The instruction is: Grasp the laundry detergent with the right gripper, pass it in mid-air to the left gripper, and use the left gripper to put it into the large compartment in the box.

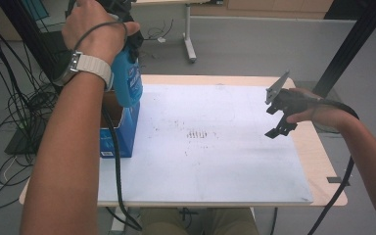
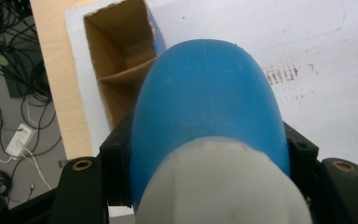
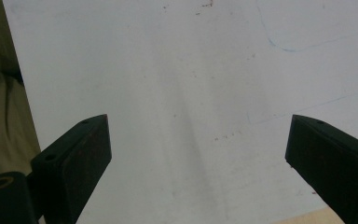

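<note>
Left tongs (image 1: 122,19) raised above the far left part of the bench (image 1: 323,161), clenched on a blue bottle (image 1: 127,81). Bottle hangs upright in the grip, bottom down, held by its upper part; white lettering runs down its side. In the left gripper view the black jaws press against both flanks of the bottle (image 2: 205,102), whose pale grey-white top section sits nearest the camera and whose rounded blue body points away toward the bench.

Bottle is in the air directly over an open cardboard box (image 1: 120,129) with blue outer walls, standing at the left edge of the white board (image 1: 215,166) that covers most of the bench. Bottle's bottom sits just above the box's rim; whether it touches the rim cannot be told. From the left gripper view the box (image 2: 116,70) shows a brown inside with a cardboard divider splitting it into compartments; the nearer part lies behind the bottle.

Right tongs (image 1: 280,125) held over the right side of the board, well apart from bottle and box. Jaws released, standing wide, nothing between them; the right gripper view shows bare white board (image 3: 191,116) between the two black jaws. Grey three-cornered plate tilts up on top.

Smudged dark marks near the board's middle.
</note>
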The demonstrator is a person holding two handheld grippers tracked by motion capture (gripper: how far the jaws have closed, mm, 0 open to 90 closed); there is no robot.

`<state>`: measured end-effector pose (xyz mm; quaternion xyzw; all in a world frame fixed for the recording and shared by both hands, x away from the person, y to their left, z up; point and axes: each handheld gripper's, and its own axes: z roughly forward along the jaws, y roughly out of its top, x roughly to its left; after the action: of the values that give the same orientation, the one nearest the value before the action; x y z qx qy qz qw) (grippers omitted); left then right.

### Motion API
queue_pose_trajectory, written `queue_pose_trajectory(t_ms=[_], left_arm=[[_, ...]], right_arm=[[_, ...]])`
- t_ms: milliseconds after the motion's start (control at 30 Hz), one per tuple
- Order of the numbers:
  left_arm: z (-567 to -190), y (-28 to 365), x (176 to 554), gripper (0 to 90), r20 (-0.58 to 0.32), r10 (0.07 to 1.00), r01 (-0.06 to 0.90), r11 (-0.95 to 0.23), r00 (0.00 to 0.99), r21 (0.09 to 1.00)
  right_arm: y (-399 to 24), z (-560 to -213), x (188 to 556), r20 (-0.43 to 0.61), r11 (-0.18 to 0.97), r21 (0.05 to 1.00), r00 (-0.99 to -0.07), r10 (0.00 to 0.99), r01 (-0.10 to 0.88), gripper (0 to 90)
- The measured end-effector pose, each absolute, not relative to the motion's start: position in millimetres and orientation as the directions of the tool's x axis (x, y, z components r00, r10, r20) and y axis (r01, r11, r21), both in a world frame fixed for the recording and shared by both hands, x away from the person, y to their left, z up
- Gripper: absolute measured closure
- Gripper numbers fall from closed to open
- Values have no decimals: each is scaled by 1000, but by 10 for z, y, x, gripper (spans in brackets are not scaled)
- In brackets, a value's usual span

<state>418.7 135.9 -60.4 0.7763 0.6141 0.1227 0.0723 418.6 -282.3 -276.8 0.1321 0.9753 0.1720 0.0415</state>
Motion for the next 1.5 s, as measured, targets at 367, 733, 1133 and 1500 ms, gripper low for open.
queue_pose_trajectory(t_ms=[367,733,1133,1500], left_arm=[[-669,1570,4289,376,127,977,945,-199,171,260],[-792,1807,4331,376,127,982,953,-170,142,250],[-990,1966,4404,376,140,983,961,-147,116,233],[-1266,2077,4449,377,128,986,967,-132,106,216]], right_arm=[[-2799,-2797,4237,-27,908,336,-961,275,251,70],[-2789,-2825,4267,-21,905,331,-957,288,265,70],[-2802,-2849,4284,-18,905,318,-952,305,283,70],[-2795,-2928,4276,1,900,316,-949,314,299,70]])
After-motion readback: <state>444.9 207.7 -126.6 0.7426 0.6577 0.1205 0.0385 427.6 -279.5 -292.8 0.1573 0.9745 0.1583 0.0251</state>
